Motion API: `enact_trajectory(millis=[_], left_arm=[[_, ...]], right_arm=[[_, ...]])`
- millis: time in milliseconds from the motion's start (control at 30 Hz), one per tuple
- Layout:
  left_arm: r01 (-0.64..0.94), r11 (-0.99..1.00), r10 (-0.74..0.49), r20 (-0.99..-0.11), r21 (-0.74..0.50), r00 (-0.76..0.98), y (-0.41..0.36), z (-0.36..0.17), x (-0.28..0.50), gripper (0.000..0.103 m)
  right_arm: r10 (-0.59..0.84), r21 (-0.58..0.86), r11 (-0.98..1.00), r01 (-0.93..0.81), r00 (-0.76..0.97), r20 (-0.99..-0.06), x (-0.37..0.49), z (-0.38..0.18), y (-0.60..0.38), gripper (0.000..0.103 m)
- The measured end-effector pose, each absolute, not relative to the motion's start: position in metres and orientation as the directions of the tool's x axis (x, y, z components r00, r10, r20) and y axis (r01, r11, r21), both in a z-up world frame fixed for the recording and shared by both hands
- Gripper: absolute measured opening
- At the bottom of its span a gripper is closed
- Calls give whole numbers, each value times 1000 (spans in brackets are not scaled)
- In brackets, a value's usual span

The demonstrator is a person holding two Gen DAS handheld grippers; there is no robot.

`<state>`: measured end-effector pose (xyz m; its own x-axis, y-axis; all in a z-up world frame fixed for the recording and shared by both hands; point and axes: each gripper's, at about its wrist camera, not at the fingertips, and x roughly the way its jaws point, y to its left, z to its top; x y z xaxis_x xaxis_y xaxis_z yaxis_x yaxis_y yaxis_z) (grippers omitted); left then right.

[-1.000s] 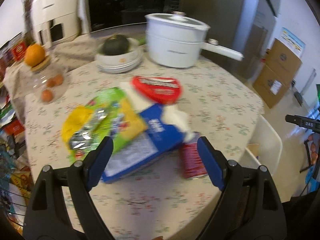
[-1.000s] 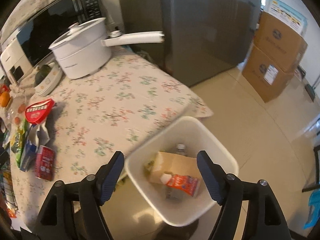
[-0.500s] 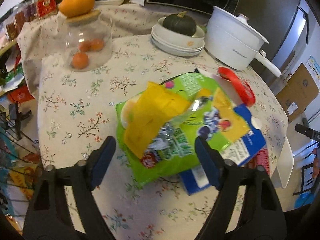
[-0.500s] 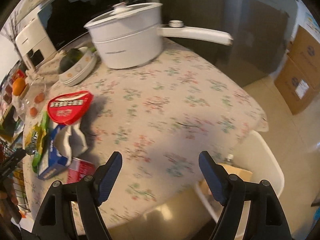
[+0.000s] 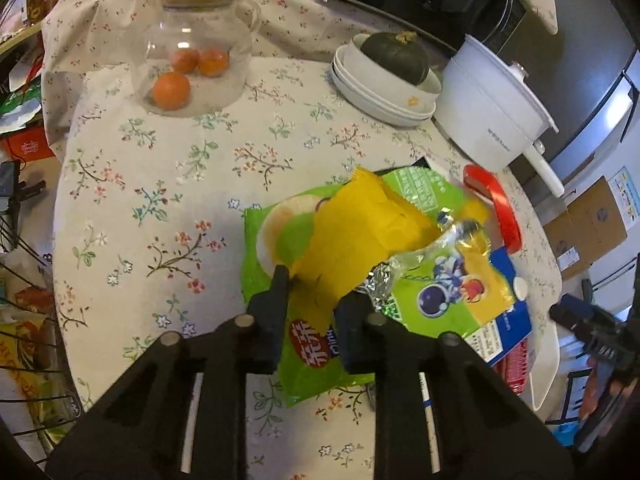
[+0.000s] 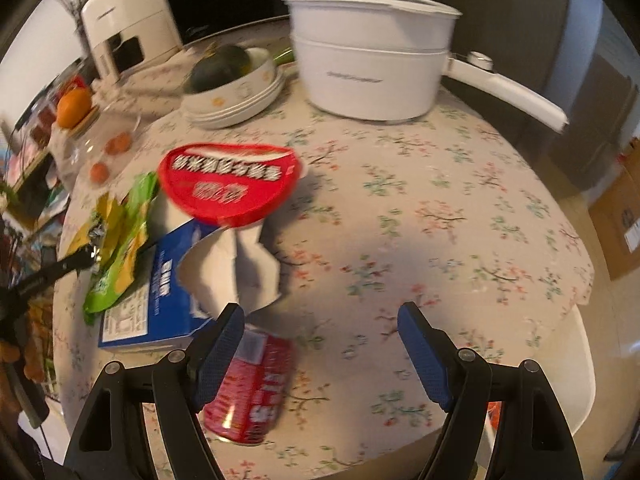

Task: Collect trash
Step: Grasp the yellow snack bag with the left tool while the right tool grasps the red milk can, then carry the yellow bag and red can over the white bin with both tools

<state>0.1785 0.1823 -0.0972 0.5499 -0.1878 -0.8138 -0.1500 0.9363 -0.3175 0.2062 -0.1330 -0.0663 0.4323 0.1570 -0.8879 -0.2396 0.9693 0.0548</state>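
The left hand-held gripper (image 5: 314, 292) sat low over the trash pile w/ its jaws closing on the green snack bag (image 5: 320, 320); the bag's yellow flap lay between the fingers. That bag lay on the floral tabletop (image 5: 160, 200), overlapping a torn blue carton (image 6: 160, 300) next to a red lid (image 6: 228, 180). The right hand-held gripper (image 6: 320, 344) hung wide apart, nothing in it, above the tabletop; a red can (image 6: 248, 392) lay on its side just by the left finger. White pot (image 6: 368, 68) & stacked bowls (image 5: 380, 88) stood at the back.
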Motion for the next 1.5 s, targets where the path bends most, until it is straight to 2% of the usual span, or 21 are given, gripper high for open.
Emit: enact_trajectory(millis=[700,800,967,1333,1500], left_arm=[[-165,944,-145,-809,-285,569,183,-60,139,22],[-161,943,-152,-808,-291,570,180,-58,135,22],[-147,943,-163,-802,-297,575,174,-54,130,22],[-125,947,-171,-795,-295,583,164,-48,122,22],[-117,947,-175,-787,-299,591,158,-44,119,22]], right_arm=[[227,152,949,-277,264,-937,183,-97,-108,80],[224,157,950,-268,242,-944,184,-105,-109,73],[265,208,940,-269,197,-944,185,-114,-106,55],[188,97,938,-333,251,-950,178,-108,-95,54],[164,77,949,-306,268,-949,179,-105,-116,54]])
